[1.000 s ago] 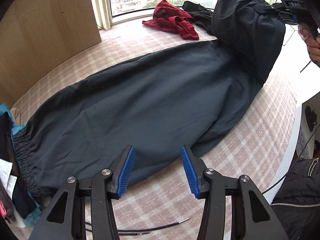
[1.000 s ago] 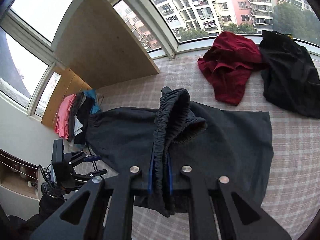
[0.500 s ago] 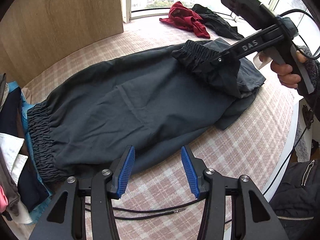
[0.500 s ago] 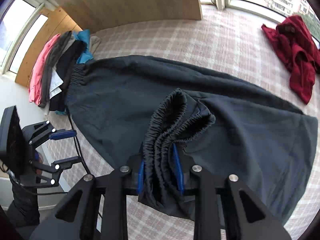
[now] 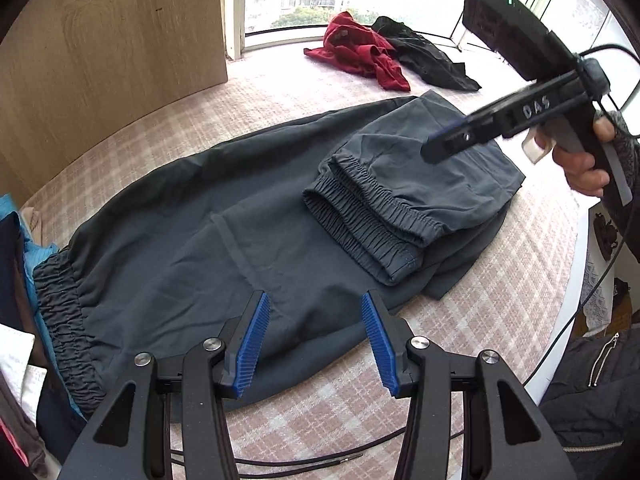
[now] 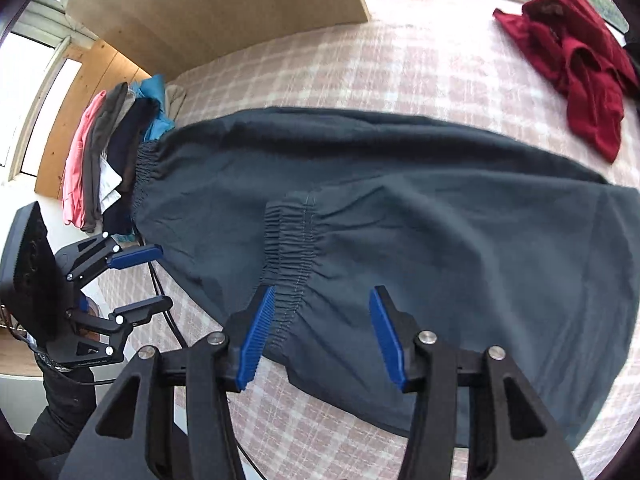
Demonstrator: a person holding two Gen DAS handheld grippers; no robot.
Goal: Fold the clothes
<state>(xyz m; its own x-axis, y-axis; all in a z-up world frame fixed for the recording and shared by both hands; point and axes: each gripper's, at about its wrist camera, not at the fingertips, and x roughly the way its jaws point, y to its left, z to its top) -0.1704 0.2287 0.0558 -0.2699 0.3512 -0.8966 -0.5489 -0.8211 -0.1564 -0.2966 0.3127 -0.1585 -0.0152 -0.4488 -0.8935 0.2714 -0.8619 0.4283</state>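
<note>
Dark grey trousers (image 5: 192,248) lie spread on the checked bed cover (image 5: 500,312). Their leg end is folded back over the middle, with the elastic cuffs (image 5: 368,216) lying on top. The waistband (image 5: 60,312) sits at the left. My left gripper (image 5: 316,340) is open and empty just above the near edge of the trousers. My right gripper (image 6: 320,336) is open too, hovering over the laid-down cuffs (image 6: 292,248); in the left wrist view it (image 5: 444,140) shows above the folded part, held by a hand (image 5: 580,160).
A red garment (image 5: 360,52) and a black garment (image 5: 424,56) lie near the window. A pile of folded clothes (image 6: 108,160) sits beside the waistband. A wooden panel (image 5: 100,48) stands behind. A black cable (image 5: 280,460) runs along the bed's near edge.
The right gripper carried the cuffs over the trousers, set them down on the middle and opened. The left gripper stayed open by the near edge.
</note>
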